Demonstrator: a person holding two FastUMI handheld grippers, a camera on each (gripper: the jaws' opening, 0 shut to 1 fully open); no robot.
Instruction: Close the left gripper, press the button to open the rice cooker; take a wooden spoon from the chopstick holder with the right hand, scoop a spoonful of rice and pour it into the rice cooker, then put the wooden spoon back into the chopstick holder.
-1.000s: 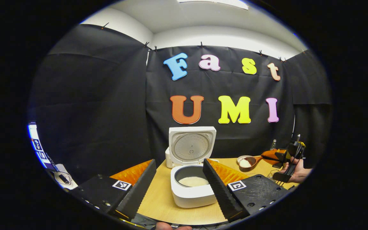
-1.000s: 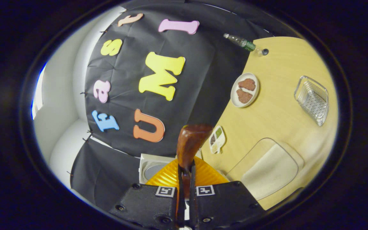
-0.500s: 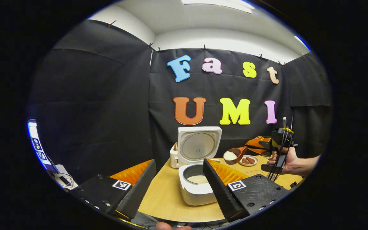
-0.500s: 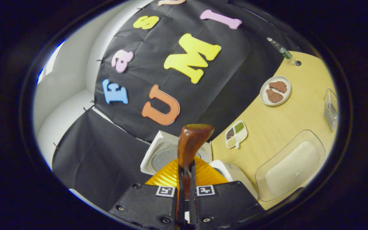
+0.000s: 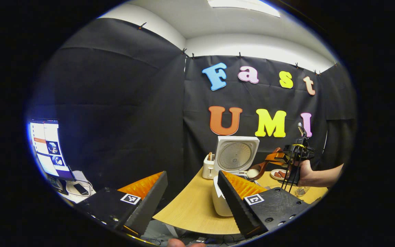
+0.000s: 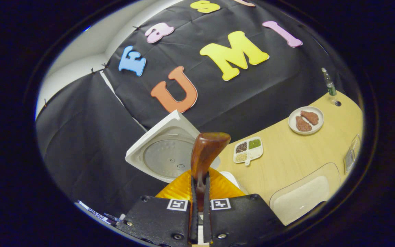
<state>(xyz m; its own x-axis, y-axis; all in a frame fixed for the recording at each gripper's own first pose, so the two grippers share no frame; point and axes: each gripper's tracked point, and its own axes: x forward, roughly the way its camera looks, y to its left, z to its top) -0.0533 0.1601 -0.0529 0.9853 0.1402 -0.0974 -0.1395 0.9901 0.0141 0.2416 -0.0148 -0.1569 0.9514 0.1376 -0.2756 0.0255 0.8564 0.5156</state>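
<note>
The right tool [image 6: 199,192] squeezes the wooden spoon [image 6: 204,154], now moved over the open rice cooker [image 5: 235,156], ready to pour; the left tool [image 5: 192,192] is open

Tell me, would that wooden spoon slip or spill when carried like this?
Probably stiff: the wooden spoon keeps its shape, clamped in the right gripper. Its glossy handle might twist. The rice looks loose, so tilting would likely spill it.
</note>
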